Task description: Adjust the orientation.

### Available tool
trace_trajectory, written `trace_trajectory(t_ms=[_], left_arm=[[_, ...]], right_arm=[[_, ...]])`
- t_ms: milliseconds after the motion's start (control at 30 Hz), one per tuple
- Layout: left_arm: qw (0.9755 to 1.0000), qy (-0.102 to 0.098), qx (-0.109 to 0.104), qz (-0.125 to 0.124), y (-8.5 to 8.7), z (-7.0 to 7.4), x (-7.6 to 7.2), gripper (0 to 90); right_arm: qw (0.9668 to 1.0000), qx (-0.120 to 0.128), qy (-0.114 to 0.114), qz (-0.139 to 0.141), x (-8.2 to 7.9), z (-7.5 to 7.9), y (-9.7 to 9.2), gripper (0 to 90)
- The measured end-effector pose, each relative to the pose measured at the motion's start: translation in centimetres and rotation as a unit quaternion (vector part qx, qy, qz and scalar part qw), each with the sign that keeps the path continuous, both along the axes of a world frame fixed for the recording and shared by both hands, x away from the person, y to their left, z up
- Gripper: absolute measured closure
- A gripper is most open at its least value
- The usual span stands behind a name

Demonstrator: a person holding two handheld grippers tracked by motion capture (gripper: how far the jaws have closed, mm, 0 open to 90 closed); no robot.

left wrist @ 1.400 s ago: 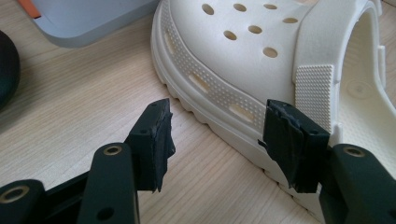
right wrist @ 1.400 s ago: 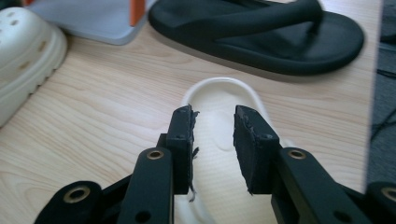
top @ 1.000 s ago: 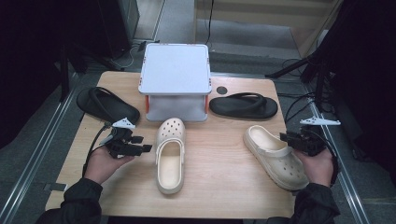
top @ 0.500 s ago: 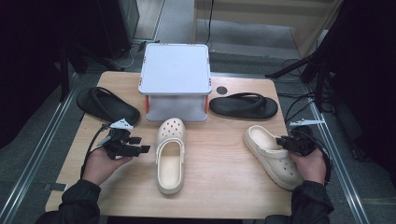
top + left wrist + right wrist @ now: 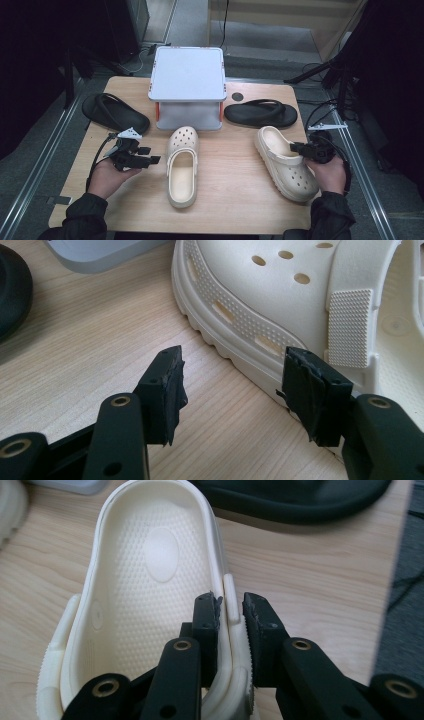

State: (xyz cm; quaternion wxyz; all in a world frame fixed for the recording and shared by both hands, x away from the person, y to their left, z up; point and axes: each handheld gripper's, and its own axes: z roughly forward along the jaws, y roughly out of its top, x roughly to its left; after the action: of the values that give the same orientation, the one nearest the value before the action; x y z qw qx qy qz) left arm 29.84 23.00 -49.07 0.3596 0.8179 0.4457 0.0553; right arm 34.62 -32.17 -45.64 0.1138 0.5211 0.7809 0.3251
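Observation:
Two cream clogs lie on the wooden table (image 5: 235,200). The middle clog (image 5: 182,165) (image 5: 280,295) points its toe at the grey box. My left gripper (image 5: 149,155) (image 5: 232,385) rests open just left of it, one fingertip close to the sole's edge and nothing between the jaws. The right clog (image 5: 285,162) (image 5: 150,580) lies angled near the table's right side. My right gripper (image 5: 296,148) (image 5: 231,610) has just been closing: one jaw is inside the clog and one outside, and the pads sit on its side wall beside the strap.
A grey box (image 5: 187,80) on orange legs stands at the back centre. A black flip-flop (image 5: 115,112) (image 5: 12,290) lies at the back left and another black flip-flop (image 5: 260,112) (image 5: 290,497) at the back right. The table's right edge is close to my right hand.
My right hand has moved left onto the right clog's rim, and its jaws have narrowed around the side wall. The left hand and the middle clog have stayed still.

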Motion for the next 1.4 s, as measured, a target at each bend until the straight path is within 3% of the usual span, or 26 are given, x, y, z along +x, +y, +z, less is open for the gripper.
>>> trace_trajectory(t_ms=[233, 267, 367, 433, 600, 767, 1067, 1200, 1267, 1400], left_arm=[[1.0, -0.001, 0.0, 0.008, 0.3, 0.0, -0.3, 42.3], [1.0, -0.002, 0.0, 0.009, 0.5, 0.0, -0.4, 42.3], [0.9999, -0.001, -0.002, 0.012, 0.6, 0.0, -0.6, 42.3], [0.9999, -0.002, 0.0, 0.014, 0.8, 0.0, -0.7, 42.3], [0.9998, -0.001, -0.003, 0.022, 1.0, -0.1, -1.1, 42.3], [0.9996, -0.003, -0.002, 0.028, 1.3, -0.1, -1.4, 42.3], [0.9996, -0.004, -0.002, 0.028, 1.4, -0.3, -1.5, 42.3], [0.9996, -0.006, 0.0, 0.026, 1.4, -0.3, -1.5, 42.1], [0.9996, -0.007, 0.0, 0.026, 1.4, -0.4, -1.5, 42.0], [0.9996, -0.007, 0.001, 0.027, 1.4, -0.5, -1.5, 41.8]], right_arm=[[0.9989, 0.002, 0.004, 0.046, 0.5, 0.8, 3.5, 78.1], [0.9978, 0.007, 0.009, 0.065, 0.8, 0.8, 4.8, 78.1], [0.9969, 0.007, 0.012, 0.077, 1.1, 0.9, 5.8, 78.1], [0.9948, 0.006, 0.01, 0.101, 1.3, 1.0, 7.6, 78.0], [0.9922, 0.014, 0.019, 0.122, 1.7, 0.9, 9.7, 77.9], [0.9876, -0.003, 0.024, 0.155, 2.1, 0.1, 12.2, 77.7], [0.9854, -0.021, 0.032, 0.166, 2.5, -1.0, 14.0, 76.8], [0.9838, -0.015, 0.034, 0.175, 2.5, -1.5, 14.5, 74.9], [0.984, -0.023, 0.028, 0.174, 2.3, -1.4, 14.6, 74.0], [0.9845, -0.014, 0.026, 0.173, 2.4, -1.6, 14.5, 69.0]])
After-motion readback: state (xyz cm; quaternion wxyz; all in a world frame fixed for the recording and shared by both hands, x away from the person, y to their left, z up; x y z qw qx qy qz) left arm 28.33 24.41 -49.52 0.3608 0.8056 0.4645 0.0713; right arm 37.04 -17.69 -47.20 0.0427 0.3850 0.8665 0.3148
